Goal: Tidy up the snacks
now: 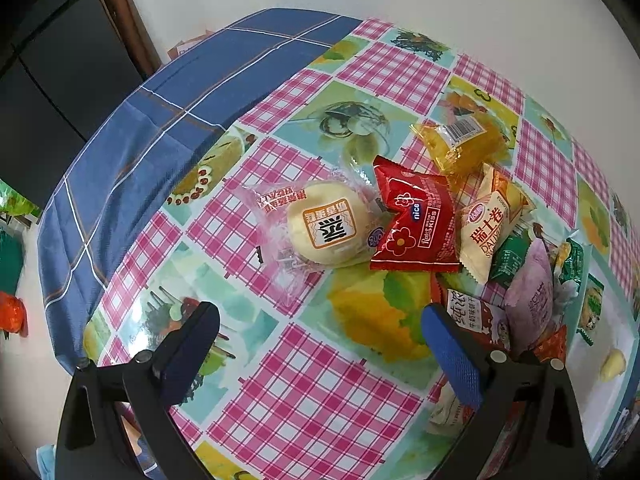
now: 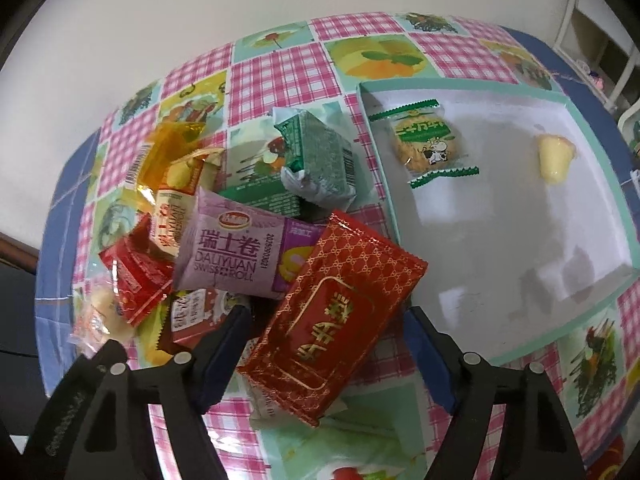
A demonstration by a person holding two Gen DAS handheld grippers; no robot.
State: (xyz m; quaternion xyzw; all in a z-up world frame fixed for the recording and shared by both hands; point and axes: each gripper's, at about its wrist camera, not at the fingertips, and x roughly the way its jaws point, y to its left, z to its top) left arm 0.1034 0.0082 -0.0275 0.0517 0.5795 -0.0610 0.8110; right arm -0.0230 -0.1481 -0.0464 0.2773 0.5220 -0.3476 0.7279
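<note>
Both wrist views steeply downward, close above the table (image 1: 320,400), left over its left edge, right over the tray (image 2: 480,240), sharing the snack pile (image 2: 224,248).

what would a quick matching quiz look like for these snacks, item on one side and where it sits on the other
Items:
1. cookie pack
2. purple roll
3. red packet
4. round bun

Places:
A. between the right claw's open fingers
B. in the tray
C. on the pile, left of the red packet
D. at the pile's left edge, ahead of the left claw

Pairs: 1-B, 2-C, 3-A, 4-D
</note>
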